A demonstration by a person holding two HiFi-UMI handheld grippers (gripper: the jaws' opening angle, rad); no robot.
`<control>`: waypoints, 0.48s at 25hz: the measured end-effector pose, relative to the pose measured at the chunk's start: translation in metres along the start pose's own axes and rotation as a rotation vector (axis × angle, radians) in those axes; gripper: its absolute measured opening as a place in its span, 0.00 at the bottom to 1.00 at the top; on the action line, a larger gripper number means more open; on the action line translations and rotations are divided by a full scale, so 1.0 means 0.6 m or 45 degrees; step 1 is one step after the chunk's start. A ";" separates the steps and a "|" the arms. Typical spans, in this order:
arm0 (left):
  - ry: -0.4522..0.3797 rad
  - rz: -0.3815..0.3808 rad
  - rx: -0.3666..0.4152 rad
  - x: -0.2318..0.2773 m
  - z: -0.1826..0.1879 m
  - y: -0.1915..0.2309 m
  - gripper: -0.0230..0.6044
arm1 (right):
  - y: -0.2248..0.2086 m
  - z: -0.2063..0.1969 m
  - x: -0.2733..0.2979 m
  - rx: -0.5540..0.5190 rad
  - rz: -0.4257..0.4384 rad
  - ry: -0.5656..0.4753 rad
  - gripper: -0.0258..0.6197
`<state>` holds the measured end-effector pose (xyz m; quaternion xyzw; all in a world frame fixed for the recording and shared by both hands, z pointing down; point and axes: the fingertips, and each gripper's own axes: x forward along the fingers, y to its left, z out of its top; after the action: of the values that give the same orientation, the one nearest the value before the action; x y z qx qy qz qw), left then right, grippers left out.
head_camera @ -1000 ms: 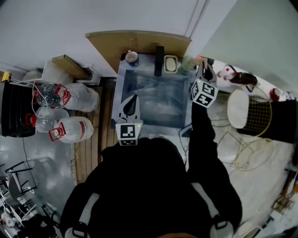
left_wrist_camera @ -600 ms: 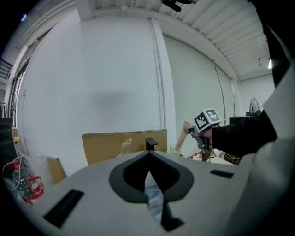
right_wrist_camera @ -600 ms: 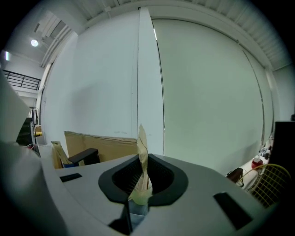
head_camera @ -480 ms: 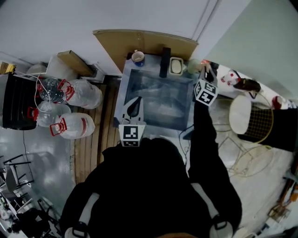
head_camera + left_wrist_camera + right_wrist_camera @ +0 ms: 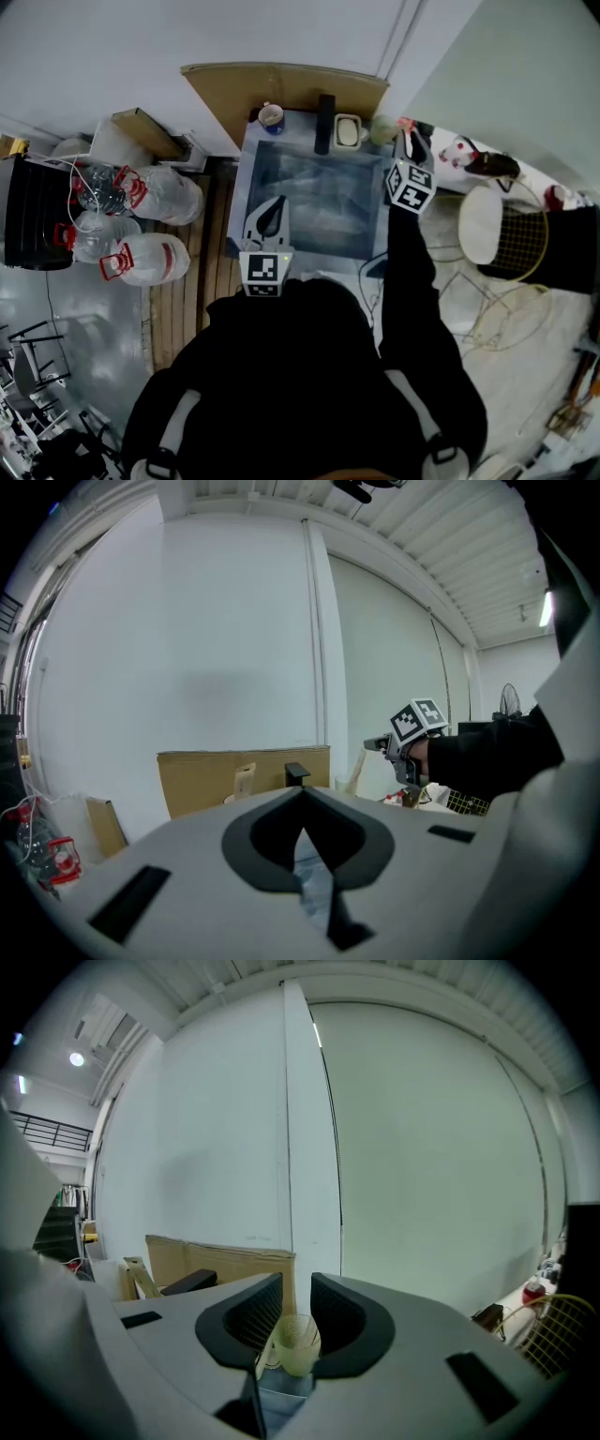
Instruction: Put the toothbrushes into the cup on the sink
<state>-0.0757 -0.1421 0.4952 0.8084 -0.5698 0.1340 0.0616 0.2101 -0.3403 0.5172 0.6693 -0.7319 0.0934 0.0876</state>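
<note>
A pale green translucent cup (image 5: 381, 128) stands on the sink's (image 5: 249, 178) far right corner. In the left gripper view the cup (image 5: 350, 784) has a pale toothbrush (image 5: 360, 764) leaning out of it. My right gripper (image 5: 408, 138) hovers just right of the cup. Its jaws (image 5: 296, 1286) stand apart with nothing between them, and the cup (image 5: 298, 1346) shows through the gap. My left gripper (image 5: 270, 203) hangs over the sink's near left side, shut and empty (image 5: 302, 829).
On the sink's back ledge stand a blue mug (image 5: 271, 116) with a pale stick in it, a black faucet (image 5: 324, 122) and a soap dish (image 5: 346, 130). Cardboard (image 5: 281, 89) leans behind. Water jugs (image 5: 141, 230) lie left; a wire basket (image 5: 520, 234) stands right.
The head view sways a little. Both grippers stay about where they were, the right one by the cup.
</note>
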 end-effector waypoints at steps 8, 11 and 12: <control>-0.036 -0.070 -0.015 -0.034 0.007 -0.024 0.04 | 0.042 0.036 -0.100 -0.003 0.053 -0.105 0.16; -0.062 -0.080 -0.019 -0.048 0.011 -0.030 0.04 | 0.070 0.029 -0.146 0.000 0.089 -0.114 0.16; -0.066 -0.080 -0.017 -0.052 0.011 -0.032 0.04 | 0.080 0.026 -0.162 -0.001 0.101 -0.118 0.16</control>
<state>-0.0667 -0.1090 0.4807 0.8287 -0.5464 0.1071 0.0565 0.1710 -0.2465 0.4764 0.6435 -0.7610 0.0654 0.0502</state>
